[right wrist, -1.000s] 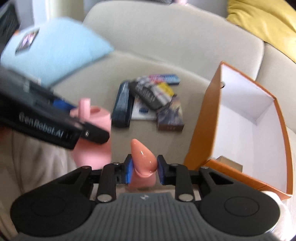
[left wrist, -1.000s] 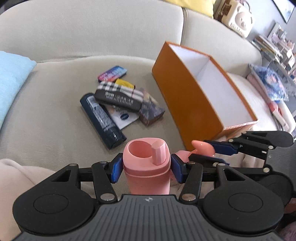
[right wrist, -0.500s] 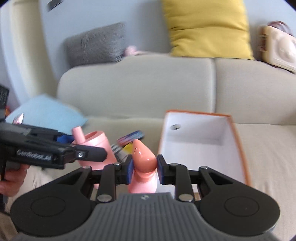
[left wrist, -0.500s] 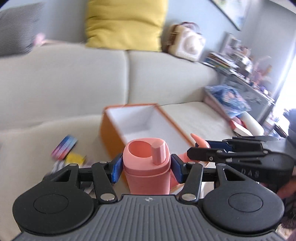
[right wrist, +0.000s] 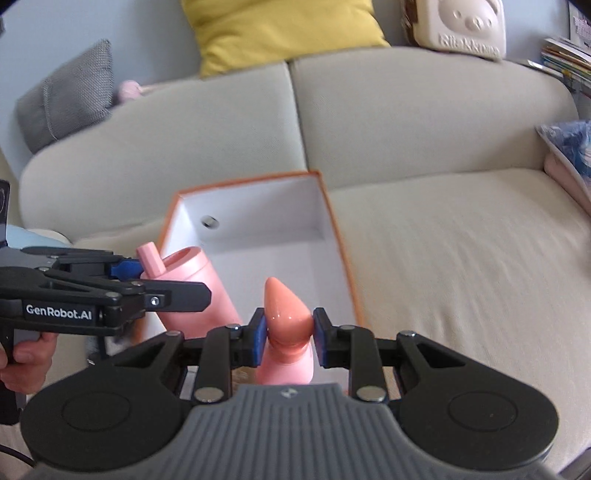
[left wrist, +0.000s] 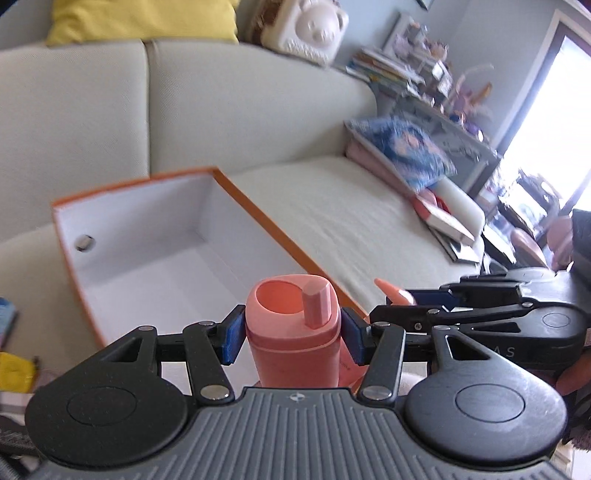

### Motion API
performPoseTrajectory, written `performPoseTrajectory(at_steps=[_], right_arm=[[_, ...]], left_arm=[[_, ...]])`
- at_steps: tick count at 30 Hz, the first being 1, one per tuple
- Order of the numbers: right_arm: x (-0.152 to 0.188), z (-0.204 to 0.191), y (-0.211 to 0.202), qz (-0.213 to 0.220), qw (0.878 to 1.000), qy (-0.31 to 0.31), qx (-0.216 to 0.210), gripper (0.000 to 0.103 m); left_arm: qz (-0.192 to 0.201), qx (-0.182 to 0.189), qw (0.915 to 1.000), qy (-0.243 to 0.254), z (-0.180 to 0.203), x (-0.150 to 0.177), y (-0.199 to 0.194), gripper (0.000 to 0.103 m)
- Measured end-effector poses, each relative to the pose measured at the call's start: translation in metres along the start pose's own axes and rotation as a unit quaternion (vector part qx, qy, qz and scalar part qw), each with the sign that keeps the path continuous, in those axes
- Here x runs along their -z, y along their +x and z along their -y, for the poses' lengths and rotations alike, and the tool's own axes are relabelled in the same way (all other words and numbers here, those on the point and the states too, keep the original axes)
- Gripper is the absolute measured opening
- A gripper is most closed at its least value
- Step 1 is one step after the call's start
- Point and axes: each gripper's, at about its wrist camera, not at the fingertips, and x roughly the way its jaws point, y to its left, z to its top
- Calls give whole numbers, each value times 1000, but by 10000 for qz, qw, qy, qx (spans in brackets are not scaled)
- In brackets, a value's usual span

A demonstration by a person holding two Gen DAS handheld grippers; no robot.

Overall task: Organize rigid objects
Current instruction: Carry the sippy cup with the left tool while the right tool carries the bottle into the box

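My left gripper (left wrist: 291, 338) is shut on a pink bottle with a flip spout (left wrist: 293, 332), held upright at the near end of an orange box with a white inside (left wrist: 166, 258). My right gripper (right wrist: 288, 336) is shut on a glossy pink cone-tipped bottle (right wrist: 286, 317), held over the box's (right wrist: 258, 229) near end. The right gripper (left wrist: 413, 301) shows to the right in the left wrist view, and the left gripper (right wrist: 147, 277) with its pink bottle (right wrist: 199, 291) shows to the left in the right wrist view. The box's floor looks bare.
The box sits on a beige sofa (right wrist: 443, 258). A yellow cushion (right wrist: 277, 29) and a grey cushion (right wrist: 70, 96) lie behind the backrest. Folded blue and pink fabric and books (left wrist: 402, 151) are at the sofa's right end. A yellow item (left wrist: 14, 373) shows at far left.
Both grippers have lifted and swung from the pile of small items toward the box, each keeping its pink bottle. The box has come closer and more central in both views.
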Motion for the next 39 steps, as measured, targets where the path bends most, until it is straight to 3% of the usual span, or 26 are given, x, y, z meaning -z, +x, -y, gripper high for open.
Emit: performPoseTrajectory(at_steps=[7, 20, 28, 36, 39], right_arm=[[9, 4, 24, -378, 9970, -609, 301, 27], [13, 23, 44, -747, 9954, -540, 273, 27], [6, 22, 50, -804, 9945, -621, 251, 27], [5, 20, 50, -856, 9938, -671, 240, 27], [4, 19, 48, -866, 9936, -688, 233, 27]], left_arm=[[-410, 219, 9988, 141, -1, 2, 44, 62], [-954, 326, 9939, 444, -2, 15, 65, 62], [-1368, 668, 9864, -614, -31, 5, 74, 62], [-1309, 708, 9851, -859, -39, 6, 71, 63], [-1072, 482, 9927, -254, -23, 5, 69, 62]])
